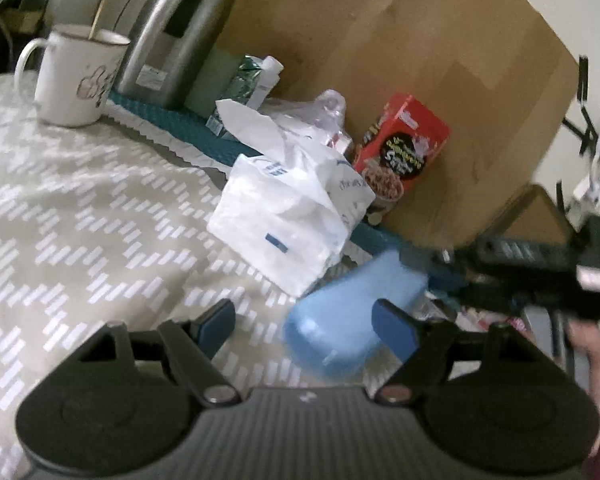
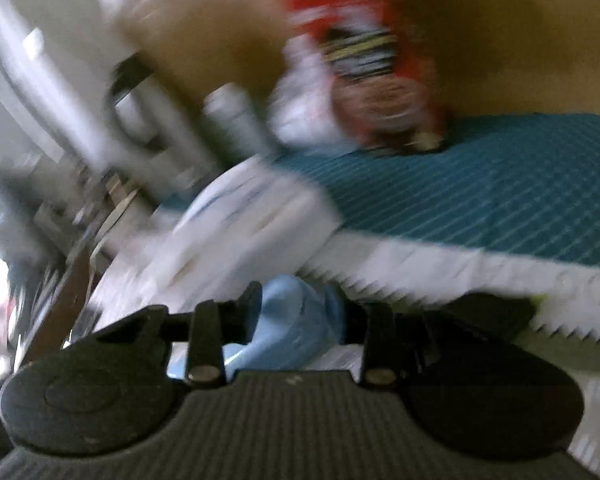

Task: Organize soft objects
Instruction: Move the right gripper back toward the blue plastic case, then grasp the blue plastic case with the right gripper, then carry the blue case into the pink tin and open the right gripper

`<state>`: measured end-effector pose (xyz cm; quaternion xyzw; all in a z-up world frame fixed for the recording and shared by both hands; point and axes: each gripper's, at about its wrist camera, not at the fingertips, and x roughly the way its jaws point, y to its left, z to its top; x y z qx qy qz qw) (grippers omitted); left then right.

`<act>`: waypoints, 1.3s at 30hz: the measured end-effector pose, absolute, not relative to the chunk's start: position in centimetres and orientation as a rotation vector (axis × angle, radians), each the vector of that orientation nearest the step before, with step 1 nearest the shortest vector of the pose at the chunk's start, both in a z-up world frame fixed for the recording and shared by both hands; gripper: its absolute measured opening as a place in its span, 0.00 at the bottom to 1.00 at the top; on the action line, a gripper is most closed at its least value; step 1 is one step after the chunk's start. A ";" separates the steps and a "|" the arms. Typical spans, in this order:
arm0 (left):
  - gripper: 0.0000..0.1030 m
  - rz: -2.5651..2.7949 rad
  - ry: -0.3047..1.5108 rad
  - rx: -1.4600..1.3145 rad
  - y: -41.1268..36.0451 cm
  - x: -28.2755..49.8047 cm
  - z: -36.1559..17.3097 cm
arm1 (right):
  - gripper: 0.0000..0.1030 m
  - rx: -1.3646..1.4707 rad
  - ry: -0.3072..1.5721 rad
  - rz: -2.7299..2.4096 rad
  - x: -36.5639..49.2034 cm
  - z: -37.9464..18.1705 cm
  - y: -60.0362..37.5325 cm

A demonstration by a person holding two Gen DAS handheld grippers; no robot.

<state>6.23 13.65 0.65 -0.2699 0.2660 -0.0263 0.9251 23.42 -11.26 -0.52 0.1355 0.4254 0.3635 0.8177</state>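
Observation:
A light blue soft sponge-like block (image 1: 340, 312) lies tilted over the patterned bedspread (image 1: 80, 208). My right gripper (image 1: 424, 270) reaches in from the right and holds its far end. In the blurred right wrist view the block (image 2: 296, 320) bulges, pinched between the two fingers of my right gripper (image 2: 300, 312). My left gripper (image 1: 306, 324) is open; its right pad (image 1: 396, 328) shows in front of the block, and I cannot tell whether they touch. A white soft tissue pack (image 1: 288, 208) lies just beyond, also blurred in the right wrist view (image 2: 240, 232).
A teal mat (image 1: 172, 114) carries a steel jug (image 1: 176, 40), a green packet (image 1: 246, 76) and a red food box (image 1: 404, 148). A white mug (image 1: 76, 76) stands at the left. A big cardboard box (image 1: 380, 40) walls off the back. A hand (image 1: 588, 344) shows at the right.

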 end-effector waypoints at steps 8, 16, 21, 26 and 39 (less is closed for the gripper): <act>0.77 -0.083 0.539 -0.631 15.5 4.1 0.7 | 0.39 0.091 0.832 0.923 12.0 -0.1 -9.8; 0.79 -0.076 0.532 -0.623 18.2 -2.1 3.0 | 0.78 -0.215 0.646 1.009 6.6 0.2 -9.7; 0.79 -0.081 0.562 -0.570 17.0 -1.2 3.2 | 0.80 -0.305 0.635 1.051 8.1 -0.9 -7.6; 0.69 -0.109 0.633 -0.541 15.5 1.5 1.3 | 0.61 -0.322 0.656 1.012 7.2 -1.7 -8.0; 0.66 -0.550 0.638 -0.304 -3.9 8.5 6.2 | 0.61 -0.220 0.506 0.520 2.7 2.6 -25.6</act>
